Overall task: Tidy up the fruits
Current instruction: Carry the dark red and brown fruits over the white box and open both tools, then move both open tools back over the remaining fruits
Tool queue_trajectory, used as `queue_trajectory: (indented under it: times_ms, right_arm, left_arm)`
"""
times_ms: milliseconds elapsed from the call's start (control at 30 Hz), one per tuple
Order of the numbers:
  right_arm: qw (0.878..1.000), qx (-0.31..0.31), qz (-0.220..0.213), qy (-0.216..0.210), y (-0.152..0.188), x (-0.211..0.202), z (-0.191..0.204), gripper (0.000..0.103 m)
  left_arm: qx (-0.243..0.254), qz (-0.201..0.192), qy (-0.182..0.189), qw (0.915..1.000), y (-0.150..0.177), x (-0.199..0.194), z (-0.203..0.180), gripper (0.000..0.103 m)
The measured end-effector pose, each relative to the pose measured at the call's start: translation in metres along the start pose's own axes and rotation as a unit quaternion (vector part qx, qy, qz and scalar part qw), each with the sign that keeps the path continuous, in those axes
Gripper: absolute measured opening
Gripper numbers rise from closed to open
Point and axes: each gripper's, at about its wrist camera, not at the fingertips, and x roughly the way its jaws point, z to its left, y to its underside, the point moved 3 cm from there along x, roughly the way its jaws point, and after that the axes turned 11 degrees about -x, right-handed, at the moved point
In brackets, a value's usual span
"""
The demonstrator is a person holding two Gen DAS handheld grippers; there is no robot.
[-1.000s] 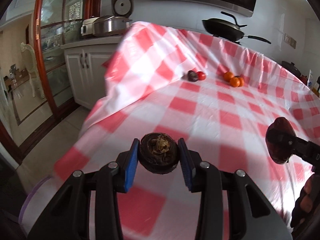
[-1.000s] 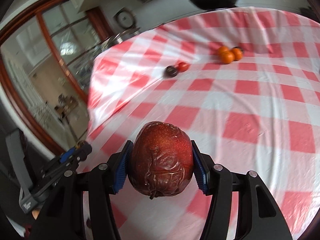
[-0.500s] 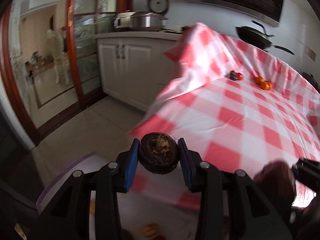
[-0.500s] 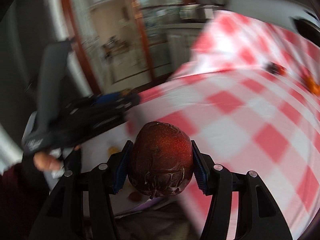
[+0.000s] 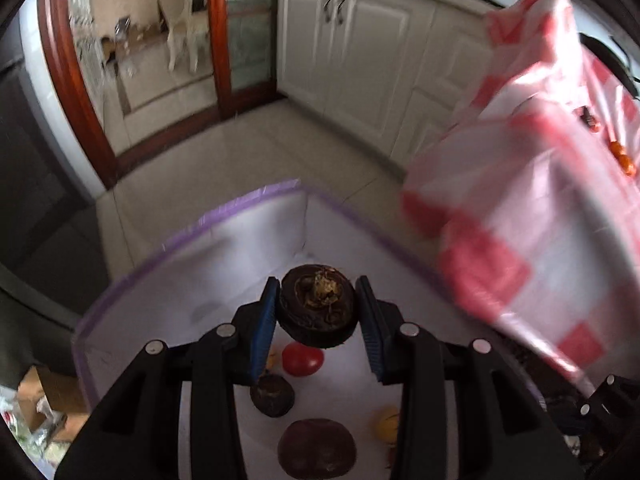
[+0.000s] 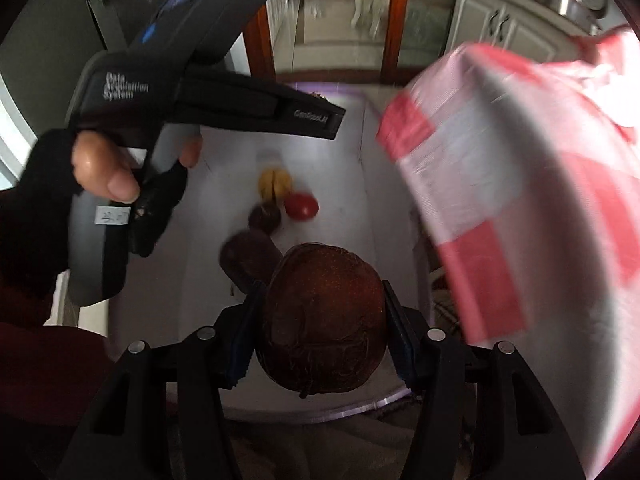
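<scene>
**Both fruits now over the bin**

Since the earlier frames we have swung both hands off the checked tabletop point(image 5: 532, 216) and down over the white bin point(image 5: 224, 248) on the floor beside it. The left gripper point(image 5: 318, 312) has its blue fingers point(image 5: 265, 320) clamped on a small dark, shrivelled fruit point(image 5: 318, 308), hanging above the bin's floor. The right gripper point(image 6: 322, 320) grips a larger wrinkled dark-red fruit point(image 6: 324, 316), also above the bin, near its close edge.

Already in the bin lie a red tomato point(image 6: 301, 206), a yellow fruit point(image 6: 274, 184), a small dark fruit point(image 6: 264, 218) and a big dark one point(image 5: 316, 448). A few orange and red fruits point(image 5: 622, 156) remain on the tabletop.

To do this well, we judge we should lower each fruit close to a bare patch of the bin floor before letting go. These look soft and overripe, so a drop onto the others could bruise or split them. The two grippers are close together; releasing one at a time would avoid a knock.

Writing: the left gripper's body, seen from the right wrist, reads "Data Acquisition System" point(image 6: 122, 89); a second mark near its tip is too blurred to read for certain.
</scene>
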Motion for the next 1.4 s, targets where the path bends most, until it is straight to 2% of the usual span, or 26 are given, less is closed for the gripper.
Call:
queue_trajectory:
  times_ms: [100, 233, 367, 567, 933, 967, 1000, 1033, 1100, 1200, 1400]
  right_arm:
    - [1.000, -0.015, 0.019, -0.011, -0.009, 0.018, 0.009, 0.055]
    - [0.998, -0.046, 0.038, -0.014, -0.027, 0.040, 0.019, 0.056]
    - [0.995, -0.075, 0.063, -0.009, -0.025, 0.060, 0.031, 0.055]
    - [0.995, -0.063, 0.082, -0.015, -0.015, 0.077, 0.028, 0.055]
    - [0.994, -0.056, 0.093, -0.016, -0.011, 0.088, 0.020, 0.056]
    - [0.994, -0.055, 0.092, -0.015, -0.011, 0.087, 0.019, 0.057]
    - [0.995, -0.054, 0.088, -0.016, -0.013, 0.086, 0.019, 0.062]
    - [0.995, -0.055, 0.084, -0.014, -0.013, 0.086, 0.019, 0.065]
    - [0.996, -0.057, 0.075, -0.007, -0.017, 0.079, 0.018, 0.075]
    - [0.997, -0.065, 0.049, 0.012, -0.019, 0.064, 0.018, 0.077]
    - [0.993, -0.102, -0.032, 0.056, -0.025, 0.011, 0.024, 0.081]
  left_arm:
    - [-0.013, 0.023, -0.002, 0.9996, 0.001, 0.020, 0.006, 0.039]
    - [-0.010, 0.026, -0.019, 0.9994, -0.007, 0.038, 0.012, 0.039]
    - [-0.014, 0.040, -0.027, 0.9987, -0.008, 0.054, 0.024, 0.039]
    - [-0.003, 0.060, -0.037, 0.9975, 0.006, 0.068, 0.034, 0.039]
    - [0.029, 0.094, -0.050, 0.9939, 0.014, 0.094, 0.017, 0.040]
    - [0.032, 0.096, -0.051, 0.9936, 0.016, 0.094, 0.015, 0.040]
    - [0.035, 0.098, -0.052, 0.9932, 0.016, 0.096, 0.014, 0.041]
    - [0.039, 0.099, -0.055, 0.9928, 0.017, 0.096, 0.013, 0.042]
    - [0.040, 0.097, -0.056, 0.9929, 0.016, 0.094, 0.013, 0.059]
    - [0.038, 0.088, -0.056, 0.9938, 0.011, 0.089, 0.014, 0.076]
    - [0.040, 0.053, -0.064, 0.9957, -0.006, 0.061, 0.014, 0.088]
